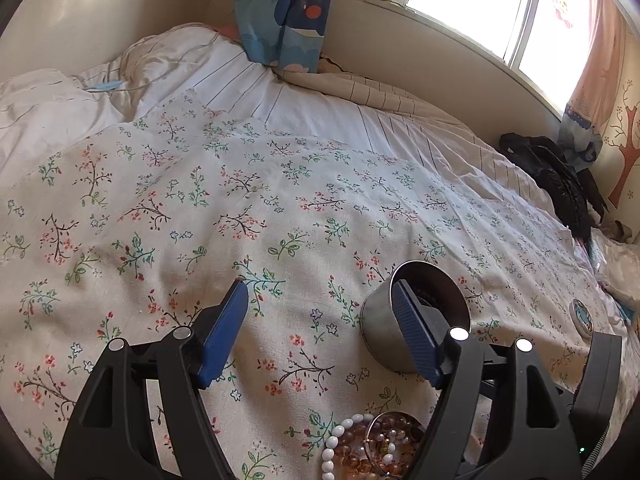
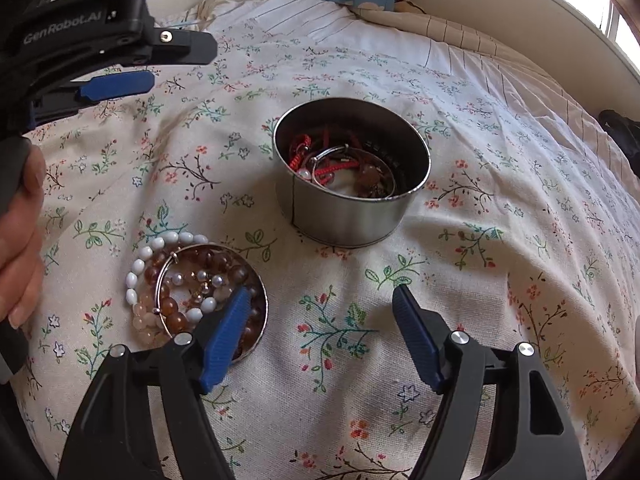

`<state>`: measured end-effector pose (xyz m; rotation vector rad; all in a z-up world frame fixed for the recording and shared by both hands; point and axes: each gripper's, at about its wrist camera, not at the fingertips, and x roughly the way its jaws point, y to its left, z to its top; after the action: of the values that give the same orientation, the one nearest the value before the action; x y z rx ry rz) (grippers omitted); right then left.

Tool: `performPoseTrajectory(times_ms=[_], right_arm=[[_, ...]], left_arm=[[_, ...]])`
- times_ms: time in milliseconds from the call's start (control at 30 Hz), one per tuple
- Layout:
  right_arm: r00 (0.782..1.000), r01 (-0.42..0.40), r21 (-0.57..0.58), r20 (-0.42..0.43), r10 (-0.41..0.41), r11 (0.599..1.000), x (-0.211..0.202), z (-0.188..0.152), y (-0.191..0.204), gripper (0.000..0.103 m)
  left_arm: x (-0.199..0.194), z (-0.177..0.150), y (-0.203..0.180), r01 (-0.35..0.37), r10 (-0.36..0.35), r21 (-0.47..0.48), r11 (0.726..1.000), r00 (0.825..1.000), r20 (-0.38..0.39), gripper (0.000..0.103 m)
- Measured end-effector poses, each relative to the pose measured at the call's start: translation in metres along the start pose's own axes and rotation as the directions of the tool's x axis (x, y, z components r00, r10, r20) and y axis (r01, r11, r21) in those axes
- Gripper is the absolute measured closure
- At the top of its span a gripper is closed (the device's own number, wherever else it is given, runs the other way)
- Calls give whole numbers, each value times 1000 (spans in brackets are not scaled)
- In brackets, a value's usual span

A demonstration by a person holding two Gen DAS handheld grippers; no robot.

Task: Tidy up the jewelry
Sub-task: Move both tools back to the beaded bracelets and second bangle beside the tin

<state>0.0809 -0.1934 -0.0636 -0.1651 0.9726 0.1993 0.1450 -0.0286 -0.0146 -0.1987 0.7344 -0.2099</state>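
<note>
Jewelry in two heaps on a floral bedsheet (image 2: 460,92). Far one: red cords and rings inside a round metal tin (image 2: 352,216), upright mid-bed. Near-left one: amber and white bead bracelets (image 2: 180,280) piled on a shallow tin lid (image 2: 262,300), white strand spilling over its left rim. Right gripper (image 2: 320,308) released, jaws wide apart, empty, left finger over the lid. Left gripper (image 1: 320,300) likewise spread, empty, right finger across the tin's mouth.

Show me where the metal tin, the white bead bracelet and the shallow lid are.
metal tin (image 2: 344,216): right wrist view, on its front outer wall.
white bead bracelet (image 2: 138,267): right wrist view, on one left-side bead.
shallow lid (image 2: 262,312): right wrist view, on its right rim.
</note>
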Motion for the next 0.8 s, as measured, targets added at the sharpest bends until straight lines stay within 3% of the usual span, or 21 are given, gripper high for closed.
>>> performPoseTrajectory(times_ms=[67, 133, 367, 533, 633, 733, 800], right_arm=[[999, 37, 7, -11, -37, 999, -3, -5, -2, 29], [1000, 17, 44, -21, -16, 999, -6, -12, -6, 29], [989, 109, -1, -98, -109, 994, -9, -27, 6, 28], [987, 147, 85, -79, -140, 986, -41, -63, -6, 28], [981, 194, 129, -57, -188, 973, -53, -76, -14, 24], [977, 210, 143, -8, -211, 967, -63, -72, -16, 23], [980, 196, 127, 15, -199, 972, -62, -66, -15, 23]], left_arm=[[-2, -2, 3, -2, 2, -8, 1000, 1000, -6, 32], [-5, -3, 6, -4, 4, -14, 1000, 1000, -11, 32], [-16, -13, 13, -6, 5, -15, 1000, 999, -34, 31], [-15, -31, 5, 21, -8, 99, 995, 992, -130, 31], [-11, -50, -17, 45, 4, 261, 964, 983, -185, 31], [-14, -69, -43, 49, 26, 423, 905, 985, -170, 31], [-12, -75, -55, 66, 19, 476, 877, 985, -171, 31]])
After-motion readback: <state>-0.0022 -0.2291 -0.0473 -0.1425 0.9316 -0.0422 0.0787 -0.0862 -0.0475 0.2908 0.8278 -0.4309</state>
